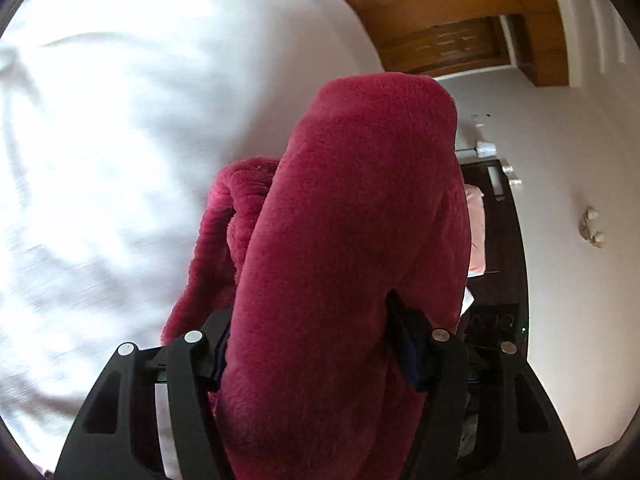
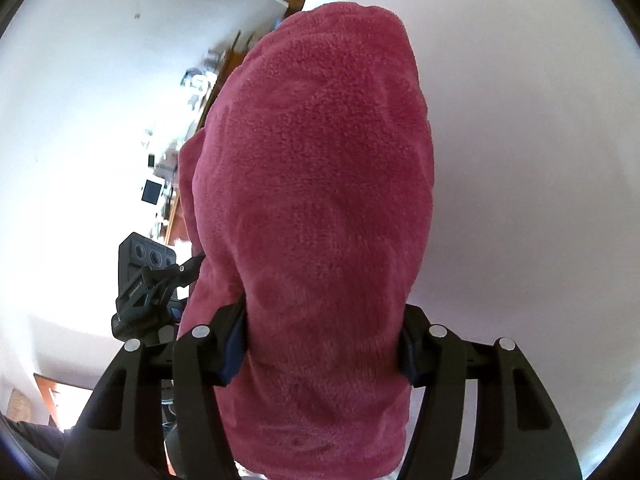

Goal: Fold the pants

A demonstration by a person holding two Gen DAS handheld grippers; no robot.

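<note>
The pants are dark pink fleece. In the left wrist view the pants (image 1: 352,216) fill the middle, bunched thick between the jaws of my left gripper (image 1: 316,344), which is shut on them above the white bed sheet (image 1: 100,140). In the right wrist view the pants (image 2: 316,184) likewise fill the frame, and my right gripper (image 2: 320,344) is shut on a thick fold of them. The left gripper (image 2: 150,292) shows at the left of the right wrist view, beside the cloth. The fingertips of both grippers are hidden in the fleece.
The white sheet covers the bed on the left of the left wrist view. A dark desk (image 1: 500,248) with small items stands against a white wall (image 1: 580,300). A wooden ceiling (image 1: 440,12) shows at the top. A cluttered shelf (image 2: 176,152) lies left of the pants.
</note>
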